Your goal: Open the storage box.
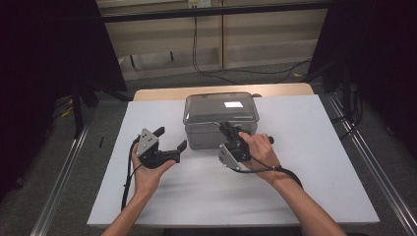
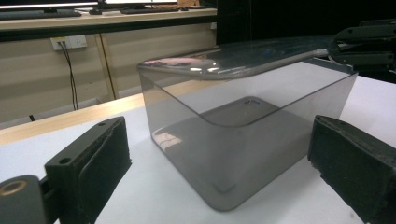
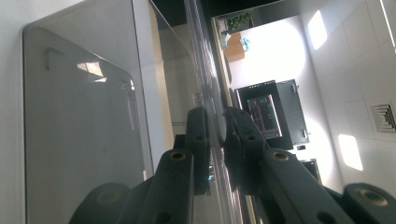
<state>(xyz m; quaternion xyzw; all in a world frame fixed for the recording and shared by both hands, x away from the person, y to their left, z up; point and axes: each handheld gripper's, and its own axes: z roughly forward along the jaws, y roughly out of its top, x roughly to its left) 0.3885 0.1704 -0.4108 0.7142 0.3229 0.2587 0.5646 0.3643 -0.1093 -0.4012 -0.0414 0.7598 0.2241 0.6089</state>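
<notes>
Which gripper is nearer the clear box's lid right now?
Right. The right gripper is shut on the front edge of the lid of the clear box. The left gripper stands open, apart from the box off its front left corner.

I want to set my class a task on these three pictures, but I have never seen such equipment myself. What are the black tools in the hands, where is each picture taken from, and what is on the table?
There is no robot here. A person holds a hand tool in each hand, each with two black jaws that pinch like tongs.

The high view looks down from above the person's side of the table. The other two pictures come from small cameras riding on each tool, looking along its jaws.

On the white table surface stands a smoky see-through plastic box with a clear lid.

The right gripper is shut on the edge of the lid, seen close up between its jaws. The left gripper is open beside the box, holding nothing; its view shows the box's corner ahead.
</notes>
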